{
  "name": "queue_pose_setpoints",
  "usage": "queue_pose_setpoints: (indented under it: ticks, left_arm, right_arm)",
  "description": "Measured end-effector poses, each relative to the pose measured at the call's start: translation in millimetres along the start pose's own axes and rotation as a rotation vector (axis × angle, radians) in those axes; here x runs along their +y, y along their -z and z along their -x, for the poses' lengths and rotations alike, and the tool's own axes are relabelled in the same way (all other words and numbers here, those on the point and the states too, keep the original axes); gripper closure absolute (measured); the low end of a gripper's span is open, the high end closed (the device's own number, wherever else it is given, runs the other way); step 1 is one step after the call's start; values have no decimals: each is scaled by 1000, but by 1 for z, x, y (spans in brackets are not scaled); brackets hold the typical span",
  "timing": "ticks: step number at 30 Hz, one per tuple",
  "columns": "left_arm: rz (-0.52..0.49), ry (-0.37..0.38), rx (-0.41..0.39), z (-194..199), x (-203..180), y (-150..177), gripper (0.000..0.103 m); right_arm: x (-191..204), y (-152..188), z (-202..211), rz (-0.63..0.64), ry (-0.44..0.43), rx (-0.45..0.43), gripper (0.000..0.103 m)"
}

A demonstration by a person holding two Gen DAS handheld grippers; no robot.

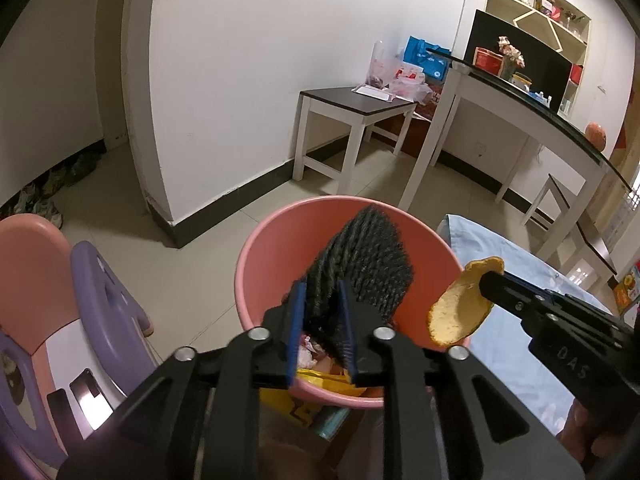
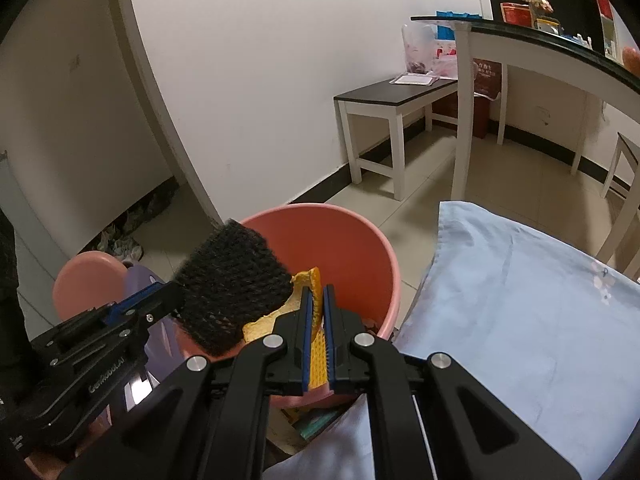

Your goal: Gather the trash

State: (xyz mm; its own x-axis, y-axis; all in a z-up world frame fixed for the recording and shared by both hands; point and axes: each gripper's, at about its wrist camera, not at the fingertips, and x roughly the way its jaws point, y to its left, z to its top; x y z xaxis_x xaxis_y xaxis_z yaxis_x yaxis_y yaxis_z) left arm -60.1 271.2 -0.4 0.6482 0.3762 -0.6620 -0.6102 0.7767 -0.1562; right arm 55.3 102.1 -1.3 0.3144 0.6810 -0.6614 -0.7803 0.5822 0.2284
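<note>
- Already binned: wrappers inside pink bucket.
- Left gripper: jaws parted around black knitted scrap, above bucket.
- Right gripper: pinching orange peel; drop pending.

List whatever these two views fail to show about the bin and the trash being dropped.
- Pink bin contents: left wrist view, mostly hidden by the black woven piece and left gripper.
- Bin base: both views, behind the grippers.
- Orange peel lower end: right wrist view, inside the right gripper.
</note>
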Motion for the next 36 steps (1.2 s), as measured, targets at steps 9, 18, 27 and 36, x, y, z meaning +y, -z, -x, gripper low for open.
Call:
queue_pose_setpoints:
  ticks: [9, 18, 27, 36]
  left_arm:
    - [7, -6, 10, -3, 1, -1, 63]
    - [6, -9, 9, -2, 1, -1, 63]
    - [1, -7, -5, 4, 3, -3, 63]
    - [-31, -2, -37, 20, -13, -3, 63]
  right_arm:
    - [-1, 0, -3, -3, 3, 6, 97]
    - [2, -1, -3, 10, -2, -2, 81]
    - [0, 2, 15, 21, 0, -50, 63]
    - [-10, 14, 56, 24, 20, -117, 46]
